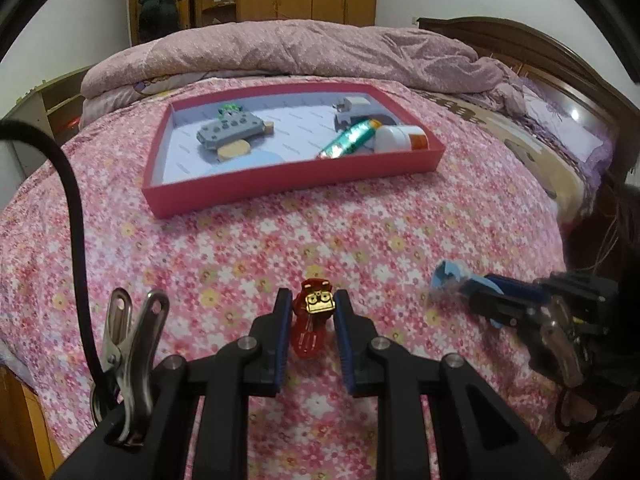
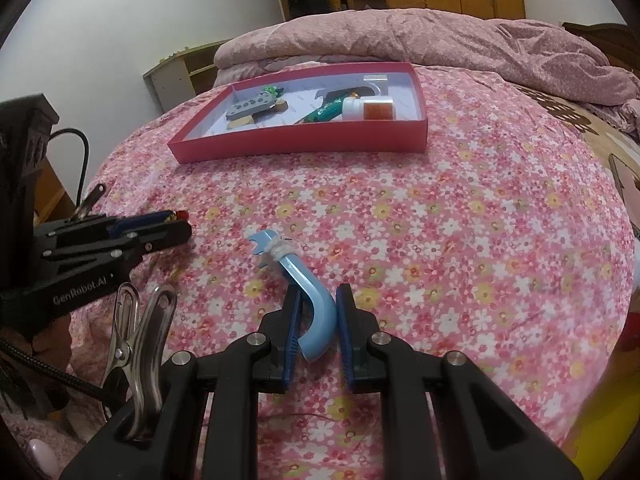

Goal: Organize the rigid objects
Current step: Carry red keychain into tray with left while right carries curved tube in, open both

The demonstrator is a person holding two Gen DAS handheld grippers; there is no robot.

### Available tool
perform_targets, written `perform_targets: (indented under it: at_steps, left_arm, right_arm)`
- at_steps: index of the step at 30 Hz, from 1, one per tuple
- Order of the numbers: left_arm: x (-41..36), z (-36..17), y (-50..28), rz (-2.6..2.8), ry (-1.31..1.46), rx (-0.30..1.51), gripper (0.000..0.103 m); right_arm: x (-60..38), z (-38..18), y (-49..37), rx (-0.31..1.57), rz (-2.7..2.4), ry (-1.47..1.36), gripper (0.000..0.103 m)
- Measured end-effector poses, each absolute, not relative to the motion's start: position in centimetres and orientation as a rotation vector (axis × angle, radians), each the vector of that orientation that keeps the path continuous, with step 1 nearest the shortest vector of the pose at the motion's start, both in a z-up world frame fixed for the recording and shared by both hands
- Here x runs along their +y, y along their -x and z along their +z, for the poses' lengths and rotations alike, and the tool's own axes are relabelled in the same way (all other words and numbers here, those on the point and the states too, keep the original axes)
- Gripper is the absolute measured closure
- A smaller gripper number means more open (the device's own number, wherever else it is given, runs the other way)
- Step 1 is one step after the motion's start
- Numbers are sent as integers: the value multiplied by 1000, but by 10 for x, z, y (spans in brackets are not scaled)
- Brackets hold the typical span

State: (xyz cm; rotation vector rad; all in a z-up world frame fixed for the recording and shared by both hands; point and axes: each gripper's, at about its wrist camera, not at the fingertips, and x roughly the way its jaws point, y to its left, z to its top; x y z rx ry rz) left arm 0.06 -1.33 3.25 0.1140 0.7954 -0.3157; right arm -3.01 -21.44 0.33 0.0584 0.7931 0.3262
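Observation:
My left gripper (image 1: 313, 300) is shut on a small red clip with a gold ornament (image 1: 313, 312), just above the flowered bedspread. My right gripper (image 2: 318, 298) is shut on the curved handle of a light blue plastic tool (image 2: 308, 292) whose forked, thread-wrapped head (image 2: 267, 249) points away from me. In the left wrist view the right gripper (image 1: 472, 298) shows at the right with the blue tool (image 1: 450, 274). In the right wrist view the left gripper (image 2: 182, 222) shows at the left. A red tray (image 1: 280, 184) (image 2: 300, 146) lies farther up the bed.
The tray holds a grey toy block piece (image 1: 232, 130), a green tube (image 1: 352, 138), a white jar with an orange lid (image 1: 402, 138) and a grey part (image 1: 352, 110). A folded pink quilt (image 1: 280, 48) lies behind it. A dark headboard (image 1: 540, 56) stands at the right.

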Motion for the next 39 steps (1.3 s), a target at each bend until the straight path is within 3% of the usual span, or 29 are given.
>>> perform_targets:
  at_steps: [25, 39]
  left_arm:
    - [-15, 97, -93, -281, -62, 674, 81]
    - [-25, 85, -167, -230, -41, 730, 81]
  right_arm:
    - [-197, 58, -56, 721, 393, -95, 84]
    - [-200, 70, -138, 734, 334, -173, 84]
